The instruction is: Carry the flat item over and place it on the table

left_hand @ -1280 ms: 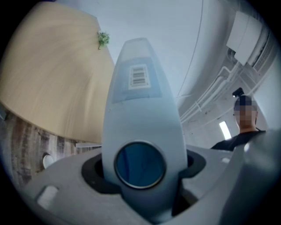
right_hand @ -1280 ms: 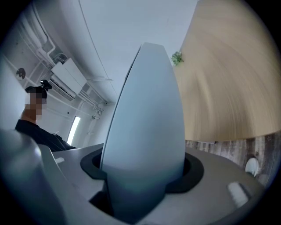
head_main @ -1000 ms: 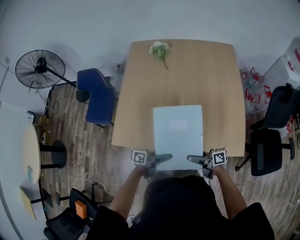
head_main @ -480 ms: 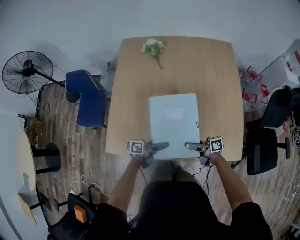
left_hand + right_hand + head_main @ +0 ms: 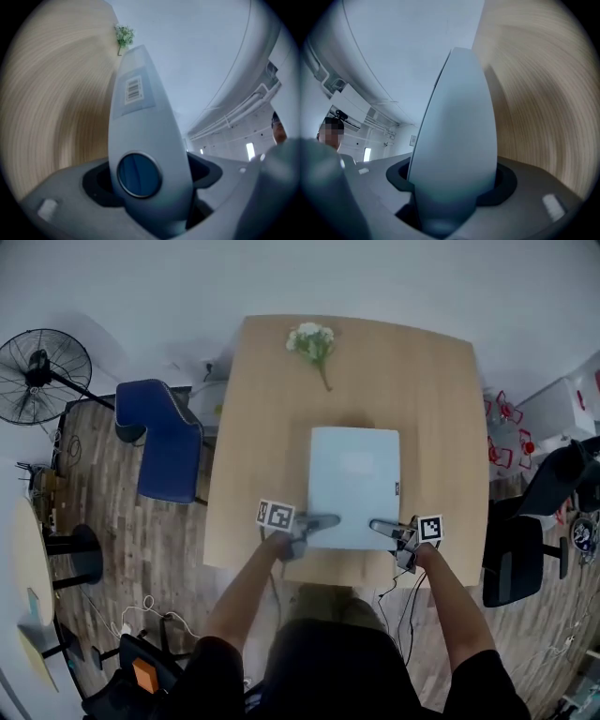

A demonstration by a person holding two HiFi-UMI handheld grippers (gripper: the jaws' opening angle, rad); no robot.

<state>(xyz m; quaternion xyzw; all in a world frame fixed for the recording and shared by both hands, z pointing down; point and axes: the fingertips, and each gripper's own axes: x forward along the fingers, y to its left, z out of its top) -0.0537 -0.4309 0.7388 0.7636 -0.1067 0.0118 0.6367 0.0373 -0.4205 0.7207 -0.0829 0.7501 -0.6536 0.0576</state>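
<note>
A flat pale-blue folder (image 5: 353, 486) hangs level over the near half of the wooden table (image 5: 262, 427). My left gripper (image 5: 323, 521) grips its near left corner and my right gripper (image 5: 386, 526) its near right corner. In the left gripper view the folder (image 5: 140, 108), with a barcode label and a round spine hole, fills the space between the jaws, which have just been opening a little. In the right gripper view the folder (image 5: 459, 122) stands edge-on between the jaws, beside the table top (image 5: 534, 93). A small bunch of white flowers (image 5: 314, 338) lies at the far edge.
A blue chair (image 5: 169, 442) stands at the table's left side and a black office chair (image 5: 511, 549) at its right. A floor fan (image 5: 33, 371) and a round side table (image 5: 28, 559) are far left. Cables lie on the wood floor.
Both grippers have carried the folder forward and lower. Its near edge, which hung past the table's front edge, is now over the table top.
</note>
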